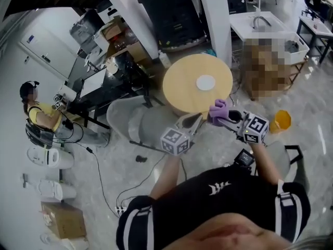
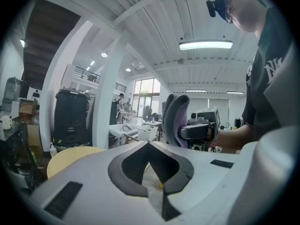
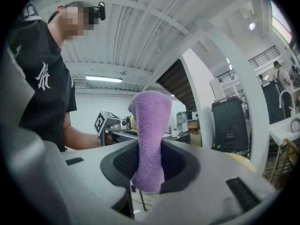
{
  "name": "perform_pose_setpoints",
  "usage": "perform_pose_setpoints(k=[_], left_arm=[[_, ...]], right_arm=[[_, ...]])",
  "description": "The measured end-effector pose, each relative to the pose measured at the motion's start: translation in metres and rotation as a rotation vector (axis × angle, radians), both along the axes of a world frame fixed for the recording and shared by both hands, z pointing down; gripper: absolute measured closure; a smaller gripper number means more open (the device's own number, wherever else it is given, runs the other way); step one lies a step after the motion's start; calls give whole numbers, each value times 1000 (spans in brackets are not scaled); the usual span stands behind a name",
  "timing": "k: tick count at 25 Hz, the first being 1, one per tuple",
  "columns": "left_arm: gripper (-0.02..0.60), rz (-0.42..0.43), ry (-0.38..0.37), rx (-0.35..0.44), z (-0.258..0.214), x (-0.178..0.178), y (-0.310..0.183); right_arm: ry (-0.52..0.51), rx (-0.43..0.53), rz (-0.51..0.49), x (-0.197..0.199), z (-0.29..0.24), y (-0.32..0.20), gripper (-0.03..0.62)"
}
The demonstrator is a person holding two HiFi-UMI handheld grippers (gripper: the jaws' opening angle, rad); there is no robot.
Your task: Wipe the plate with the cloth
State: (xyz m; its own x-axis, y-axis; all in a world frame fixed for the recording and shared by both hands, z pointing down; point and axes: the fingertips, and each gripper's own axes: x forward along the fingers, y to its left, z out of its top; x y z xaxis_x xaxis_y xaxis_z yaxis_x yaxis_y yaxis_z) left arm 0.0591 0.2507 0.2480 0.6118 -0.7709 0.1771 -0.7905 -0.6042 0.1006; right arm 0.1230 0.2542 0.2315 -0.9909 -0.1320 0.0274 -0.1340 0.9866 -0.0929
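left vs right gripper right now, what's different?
Left gripper is shut with nothing between its jaws; right gripper is shut on the purple cloth. In the head view the left gripper angles up-right, the right gripper up-left. Both are short of the plate.

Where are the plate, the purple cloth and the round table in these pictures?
plate [image 1: 205,82]: head view, its centre.
purple cloth [image 3: 150,135]: right gripper view, middle of the upright fold.
round table [image 1: 179,87]: head view, bare top left of the plate.
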Motion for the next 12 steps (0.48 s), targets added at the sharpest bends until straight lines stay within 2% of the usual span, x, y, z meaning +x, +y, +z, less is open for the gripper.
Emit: perform_pose_setpoints(k=[2,5,9,12], left_arm=[[581,19,5,-12,4,-2,26],[581,41,8,-23,5,-7,62],[581,36,53,-47,12,-23,105],[581,40,44,-50,19,-33,135]], right_arm=[[12,-75,-41,-7,10,26,490],[-26,-185,-88,-14,14,59,502],[29,-159,-80,-25,17,99,505],[21,-128,-54,-32,19,123,505]])
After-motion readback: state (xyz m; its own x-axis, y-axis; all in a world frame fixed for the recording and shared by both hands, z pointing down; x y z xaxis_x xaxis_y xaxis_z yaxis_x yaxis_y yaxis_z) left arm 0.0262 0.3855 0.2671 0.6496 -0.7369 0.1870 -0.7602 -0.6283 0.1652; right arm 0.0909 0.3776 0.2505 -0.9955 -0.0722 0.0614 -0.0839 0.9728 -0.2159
